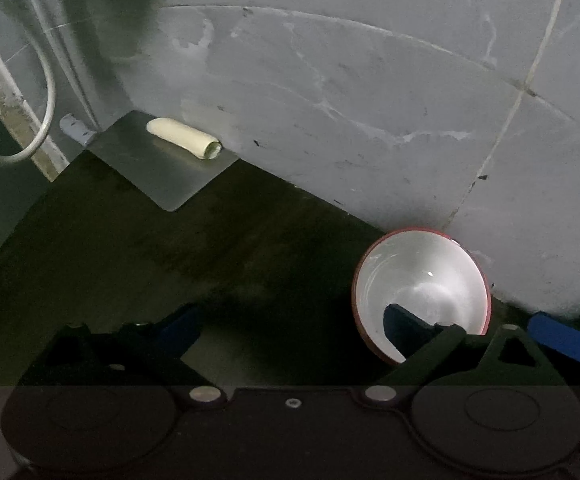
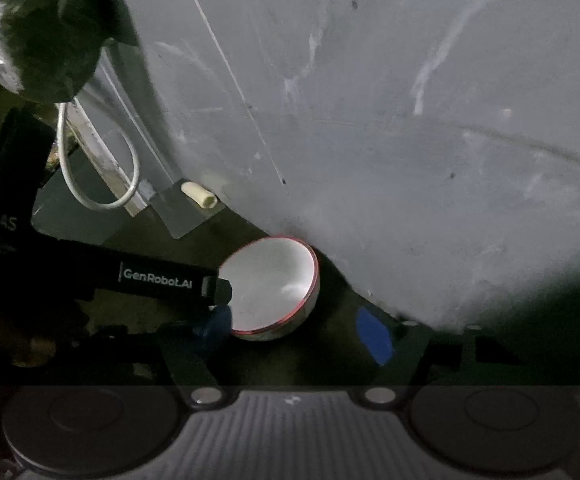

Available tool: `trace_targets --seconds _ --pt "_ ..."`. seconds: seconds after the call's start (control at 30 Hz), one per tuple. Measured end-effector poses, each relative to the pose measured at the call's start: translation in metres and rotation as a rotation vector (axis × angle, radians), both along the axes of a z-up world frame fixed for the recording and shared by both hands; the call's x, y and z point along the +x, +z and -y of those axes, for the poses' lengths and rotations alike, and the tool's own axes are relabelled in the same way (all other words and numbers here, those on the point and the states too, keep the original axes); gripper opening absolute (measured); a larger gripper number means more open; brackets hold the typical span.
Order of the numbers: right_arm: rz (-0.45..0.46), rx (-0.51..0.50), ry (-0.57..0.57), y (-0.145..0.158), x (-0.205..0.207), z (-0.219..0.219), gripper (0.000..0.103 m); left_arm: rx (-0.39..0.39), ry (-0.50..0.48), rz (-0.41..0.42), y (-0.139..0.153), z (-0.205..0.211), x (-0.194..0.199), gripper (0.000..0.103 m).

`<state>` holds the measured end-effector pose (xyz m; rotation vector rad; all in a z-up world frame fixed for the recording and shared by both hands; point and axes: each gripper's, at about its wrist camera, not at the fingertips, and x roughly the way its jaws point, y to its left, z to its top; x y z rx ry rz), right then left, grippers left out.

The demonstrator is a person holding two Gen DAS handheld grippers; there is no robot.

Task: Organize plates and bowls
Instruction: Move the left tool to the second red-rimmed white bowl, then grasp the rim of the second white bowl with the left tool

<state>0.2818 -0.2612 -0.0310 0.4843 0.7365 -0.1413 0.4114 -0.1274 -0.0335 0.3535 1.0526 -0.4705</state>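
While both grippers hung over the dark counter (image 1: 130, 264), the only dish in sight was a white bowl (image 1: 422, 280) with a red rim. It sat at the back edge of the counter, against the foot of the scuffed grey wall (image 1: 370, 80). It was empty, and its mouth seemed to lean away from the wall, though the lens bent things too much to be sure.

The left gripper (image 1: 290, 316) stood wide open. One of its fingers (image 1: 406, 326) reached over the near rim into the bowl's hollow, and the other stayed well apart over bare counter, so the bowl's near wall lay between them with nothing pressing on it. From the right wrist view, this same gripper came in from the left as a black bar with white lettering, its tip at the bowl's left rim.

The right gripper (image 2: 292, 326) was open too. Its left blue pad (image 2: 214, 328) was just beside the bowl's lower left edge; whether it touched could not be made out. Its right pad (image 2: 374, 338) stood clear of the bowl on the other side, near the wall.

Farther back along the wall lay a thin metal sheet (image 1: 162, 176), flat on the counter's corner, with a short cream tube (image 1: 184, 138) lying on it. Beyond that a white cable (image 1: 48, 120) drooped in a loop. High in the right wrist view hung something wrapped in a plastic bag (image 2: 38, 36).
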Motion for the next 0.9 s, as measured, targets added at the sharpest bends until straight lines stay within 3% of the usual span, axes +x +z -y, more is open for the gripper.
trace_targets --seconds 0.2,0.27,0.33,0.47,0.53,0.7,0.9 --pt "-0.035 0.024 0.002 -0.009 0.005 0.000 0.059 0.007 -0.001 -0.018 -0.004 0.005 0.005 0.075" --pt "-0.033 0.028 0.003 -0.011 0.007 0.001 0.053 -0.013 -0.004 -0.033 -0.003 0.006 0.005 0.063" --pt "-0.025 0.039 0.005 -0.011 0.009 0.002 0.046 -0.049 -0.012 -0.058 -0.004 0.007 0.005 0.044" --pt "-0.021 0.067 0.016 -0.010 0.014 0.007 0.025 -0.097 -0.006 -0.108 -0.008 0.009 0.001 0.027" --pt "-0.030 0.076 0.019 -0.010 0.017 0.008 0.025 -0.138 0.001 -0.129 -0.010 0.008 -0.001 0.017" --pt "-0.062 0.119 0.017 -0.015 0.027 0.016 0.027 -0.177 0.031 -0.139 -0.014 0.005 -0.003 0.013" --pt "-0.075 0.118 0.043 -0.017 0.024 0.015 0.019 -0.221 0.067 -0.137 -0.011 -0.010 -0.020 0.012"
